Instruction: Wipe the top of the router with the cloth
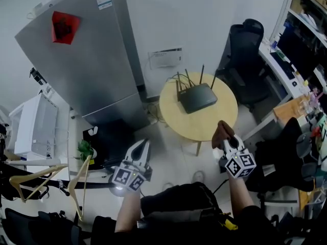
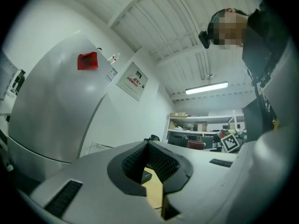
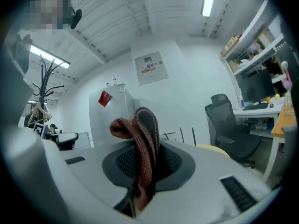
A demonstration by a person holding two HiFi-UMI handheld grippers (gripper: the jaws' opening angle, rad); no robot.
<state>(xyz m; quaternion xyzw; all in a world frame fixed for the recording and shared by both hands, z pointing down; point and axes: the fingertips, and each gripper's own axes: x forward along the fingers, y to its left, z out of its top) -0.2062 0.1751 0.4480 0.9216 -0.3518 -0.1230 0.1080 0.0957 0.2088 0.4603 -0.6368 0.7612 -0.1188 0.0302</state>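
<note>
The right hand-held gripper (image 1: 226, 141) has its jaws pressed together on a reddish-brown knitted cloth (image 1: 223, 131). The cloth is folded into a loop that stands up past the jaw tips, and I think it is held this way so that a soft bunch, not the hard jaws, meets the router. The left hand-held gripper (image 1: 140, 148) has its jaws closed to a narrow point with nothing between them. It hangs well apart from the desk, over the floor, probably only waiting because one gripper is enough for wiping. The flat black router with four thin antennas (image 1: 197, 97) lies near the middle of the round pale-wood desk (image 1: 204, 124), a little toward its far edge, with the antennas on the far side. Its top is free, and the cloth is by the near right edge of the desk, not yet touching the router. So the wiping seems not yet begun. The desk top is smooth and bare around the router. Around it are a tall grey metal cabinet (image 1: 87, 60), a black office chair (image 1: 245, 50) and a pale floor.
</note>
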